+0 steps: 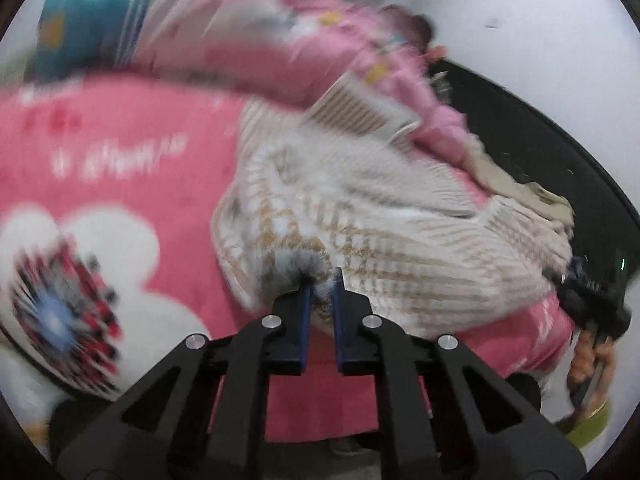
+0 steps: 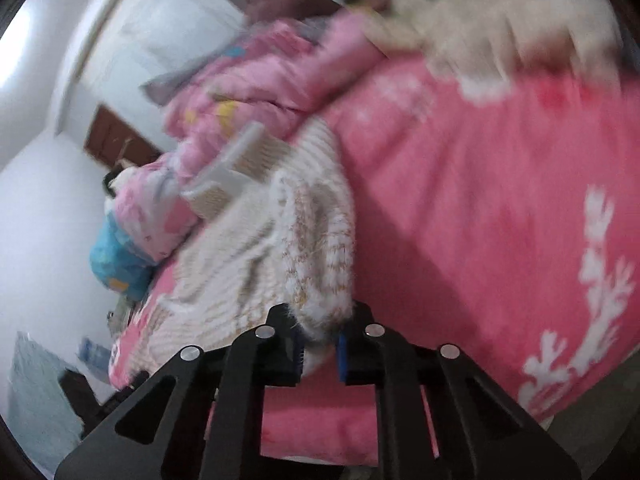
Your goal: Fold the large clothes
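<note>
Both pairs of black fingers with blue pads pinch the same garment, a cream and tan striped knit sweater (image 1: pixel 360 208). On the left gripper (image 1: pixel 320 280), the fingers stand close together with a fuzzy edge of the knit caught between the pads. On the right gripper (image 2: pixel 320 326), the fingers sit a little further apart, with a thick rolled hem of the sweater (image 2: pixel 280 240) bunched between them.

The sweater lies spread over a bright pink blanket (image 1: pixel 120 160) printed with white flower shapes, which covers a bed. Both views are smeared by motion, so the sweater's exact outline is hard to make out; it seems partly doubled over on itself.

Behind the sweater, a rumpled pale pink quilt (image 1: pixel 248 40) with small coloured prints is heaped along the far side of the bed. A blue pillow or cushion (image 1: pixel 88 12) rests against the quilt at one end. A beige garment (image 2: pixel 500 36) lies further along the blanket, apart from the sweater. White walls (image 1: pixel 520 20) surround the bed.
</note>
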